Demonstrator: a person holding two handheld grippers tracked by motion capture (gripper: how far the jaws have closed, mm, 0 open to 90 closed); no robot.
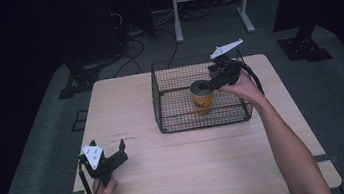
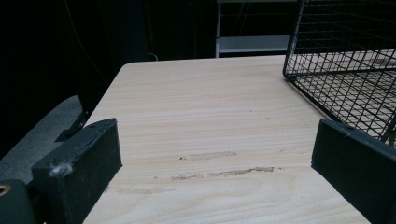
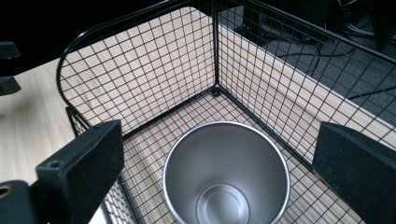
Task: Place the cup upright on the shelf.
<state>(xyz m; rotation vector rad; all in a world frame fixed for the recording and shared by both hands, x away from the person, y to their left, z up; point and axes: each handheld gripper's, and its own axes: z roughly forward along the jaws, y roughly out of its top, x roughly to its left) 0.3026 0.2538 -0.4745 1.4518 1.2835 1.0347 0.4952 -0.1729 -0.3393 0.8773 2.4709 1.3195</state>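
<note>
On grey carpet, a scuffed wooden table (image 1: 194,169) bears a wire basket (image 1: 162,113).

An orange cup (image 1: 202,98) with a bare steel inside (image 3: 227,184) stands upright and empty on the floor of a black wire basket (image 1: 165,98), which sits on the far half of the table.

The table (image 2: 210,116) is pale wood, matt, with scuffed patches beside the basket (image 3: 154,60) of thin black wire mesh. Inside the basket, the cup (image 3: 226,175) has a smooth, brushed-metal interior; its outside is orange.
</note>
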